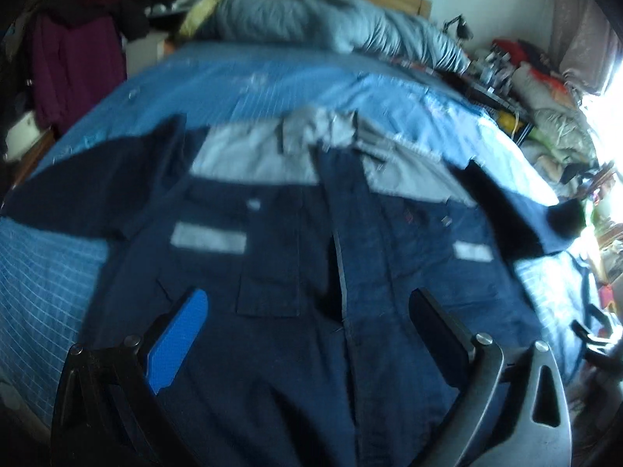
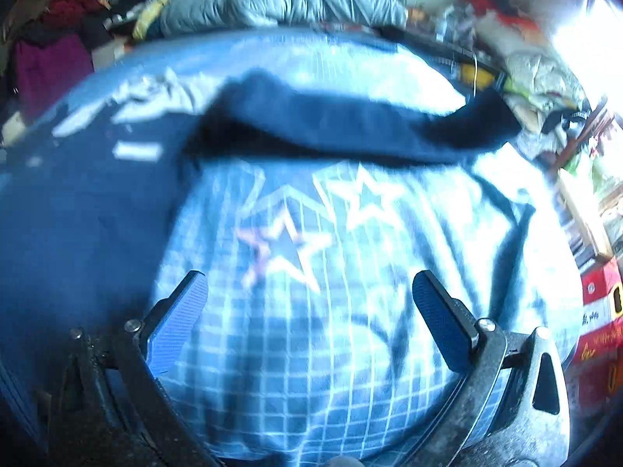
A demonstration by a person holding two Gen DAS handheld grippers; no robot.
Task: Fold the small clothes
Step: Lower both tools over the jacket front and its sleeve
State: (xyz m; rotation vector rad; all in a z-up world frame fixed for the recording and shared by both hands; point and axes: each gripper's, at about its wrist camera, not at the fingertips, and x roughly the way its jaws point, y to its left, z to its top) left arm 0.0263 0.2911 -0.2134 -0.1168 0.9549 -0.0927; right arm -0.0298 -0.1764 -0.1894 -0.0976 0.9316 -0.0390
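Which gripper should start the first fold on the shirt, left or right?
Probably right. The right gripper is open and faces the sleeve stretched out on the bedsheet. The left gripper, also open, faces the middle of the shirt, far from either sleeve.

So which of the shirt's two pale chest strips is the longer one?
The pale chest strip on the picture's left in the left wrist view; the other strip across the navy shirt's placket is shorter.

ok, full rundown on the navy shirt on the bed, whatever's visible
The navy shirt lies spread front-up on the blue checked bedspread, short sleeves out to both sides. Grey shoulder yoke and rumpled grey collar, pale strips across both chest panels, a chest pocket; the front placket gapes partway down. It looks like woven cotton. Both sets of jaws are open, neither gripping it.
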